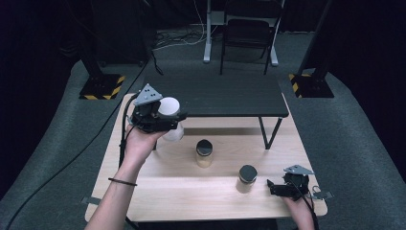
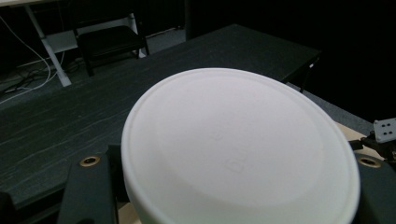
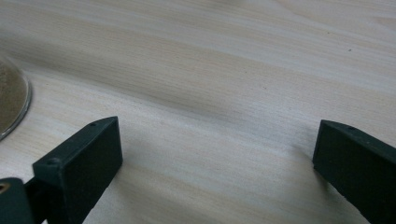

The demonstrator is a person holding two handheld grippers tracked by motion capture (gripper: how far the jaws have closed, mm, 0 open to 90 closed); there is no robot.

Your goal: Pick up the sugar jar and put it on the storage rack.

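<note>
- Your left gripper (image 1: 165, 119) is clamped on the white-lidded, clear plastic jar (image 1: 170, 115), holding it clear of the pale wooden table (image 1: 158, 191), over the table's far left part and just in front of the low black shelf (image 1: 215, 98). The jaws pinch the jar from both sides near its top.
- Judge this jar as light to middling in weight, with stiff walls and a smooth, probably slippery skin. It looks tough rather than fragile. Take hold just under the lid's rim, where the rim can stop it sliding down; squeeze the body lower and it may twist in the pads.
- The left gripper view gives you what the high view cannot: the round white lid (image 2: 238, 149) close up, with faint raised lettering, and a black jaw at either side of it. It hides the jar's body and contents.
- In the high view, two black-lidded jars of tan powder stand on the table, one at the centre (image 1: 204, 153) and one nearer your right hand (image 1: 247, 178), well apart from each other.
- Your right gripper (image 1: 280, 188) rests low at the table's right front corner, jaws spread wide with nothing between them.
- The right gripper view shows bare wood grain between its jaws and a curved glassy edge (image 3: 14, 102) at far left, likely the nearer jar's base.
</note>
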